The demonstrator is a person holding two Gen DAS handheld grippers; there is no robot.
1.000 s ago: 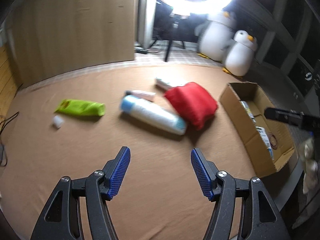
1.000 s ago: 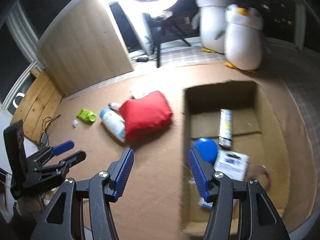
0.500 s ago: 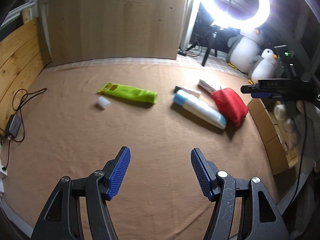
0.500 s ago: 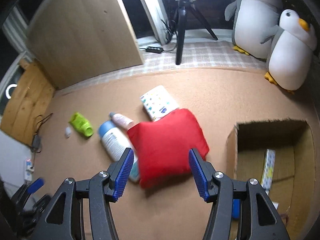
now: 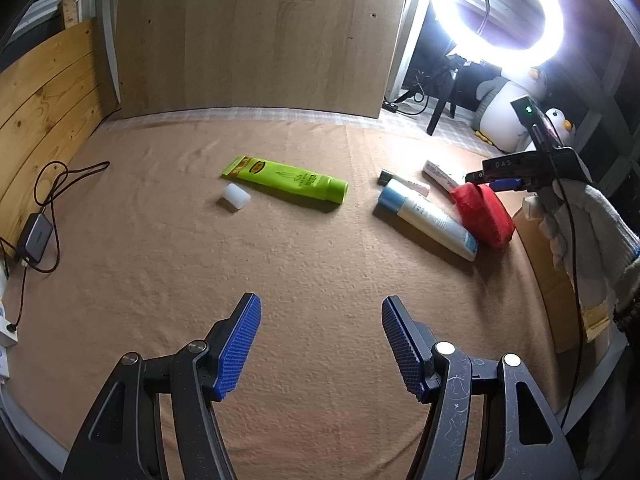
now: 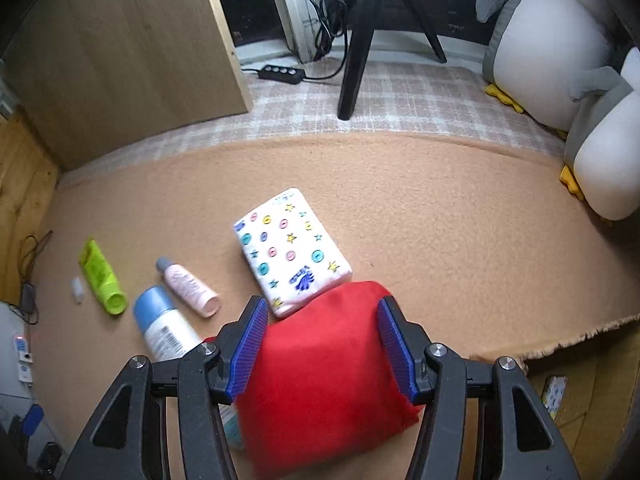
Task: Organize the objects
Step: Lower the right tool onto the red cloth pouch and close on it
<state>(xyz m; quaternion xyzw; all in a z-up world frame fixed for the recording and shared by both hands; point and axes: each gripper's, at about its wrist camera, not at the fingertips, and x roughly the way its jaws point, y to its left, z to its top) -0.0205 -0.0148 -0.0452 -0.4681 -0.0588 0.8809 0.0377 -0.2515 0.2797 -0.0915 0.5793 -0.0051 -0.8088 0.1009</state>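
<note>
The left tongs (image 5: 321,340) stand spread over bare tan cloth on the worktop (image 5: 280,264), with nothing between their blue pads. The right tongs (image 6: 322,346) are also spread and hang over the red cushion (image 6: 324,376), one pad to each side of it; whether the pads touch the fabric cannot be told. In the left wrist view a gloved hand (image 5: 580,220) carries those right tongs above the cushion at the worktop's right side.

Just left of the cushion lies a white bottle with a blue cap (image 6: 160,326), and beside that a small pink bottle (image 6: 188,286). Further left lies a lime green tube (image 6: 100,276) with a small white cap (image 6: 77,290) close by. A white packet printed with buttons and stars (image 6: 292,250) lies touching the cushion's far edge. A cardboard box (image 6: 576,380) sits open to the cushion's right.

Beyond the worktop stand a wooden panel (image 5: 256,36), a lit ring light (image 5: 496,12) on a tripod (image 6: 360,40), and two plush penguins (image 6: 560,52).
</note>
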